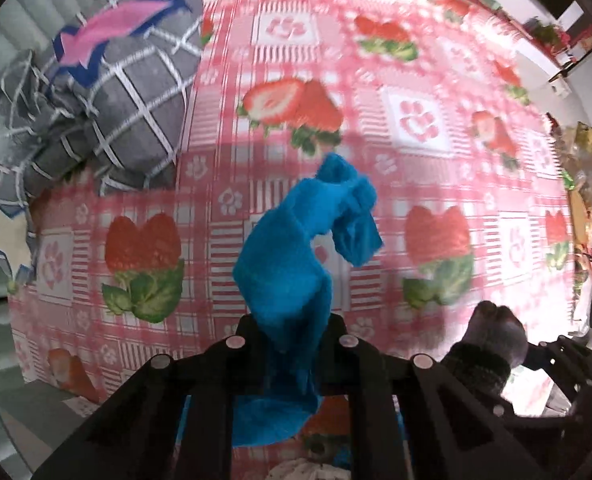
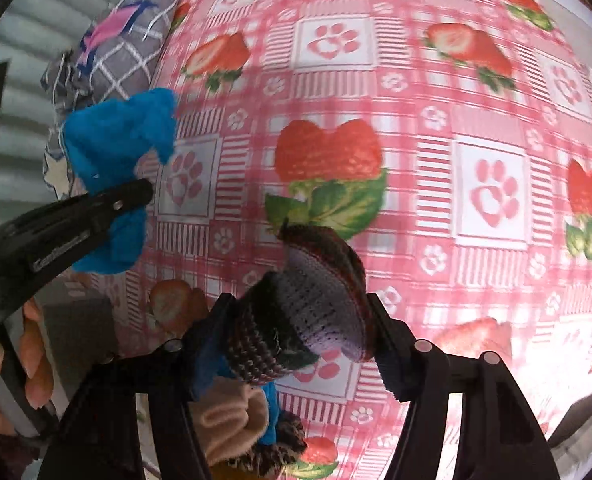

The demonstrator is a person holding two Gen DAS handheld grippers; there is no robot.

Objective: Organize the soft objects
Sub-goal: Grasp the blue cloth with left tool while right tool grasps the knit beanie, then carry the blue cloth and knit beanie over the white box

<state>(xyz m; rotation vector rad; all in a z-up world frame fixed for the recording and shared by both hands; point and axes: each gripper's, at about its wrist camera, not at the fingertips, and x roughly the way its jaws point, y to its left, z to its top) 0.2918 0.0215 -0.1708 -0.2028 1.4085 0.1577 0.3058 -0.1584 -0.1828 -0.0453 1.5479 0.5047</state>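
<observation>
My left gripper (image 1: 290, 330) is shut on a bright blue fleece cloth (image 1: 296, 248) and holds it bunched above the strawberry-print bedsheet (image 1: 415, 128). The cloth (image 2: 116, 140) and the left gripper (image 2: 136, 196) also show at the left of the right wrist view. My right gripper (image 2: 301, 320) is shut on a grey and dark striped knit sock (image 2: 315, 304), lifted over the sheet. The sock (image 1: 491, 340) and right gripper show at the lower right of the left wrist view. A beige sock (image 2: 232, 420) and more soft pieces lie below the right gripper.
A grey checked pillow (image 1: 116, 92) with a pink and blue patch lies at the sheet's left edge, and also shows in the right wrist view (image 2: 120, 44). Colourful clutter (image 1: 583, 184) sits along the right edge. A pale ribbed wall (image 1: 0, 300) is at the left.
</observation>
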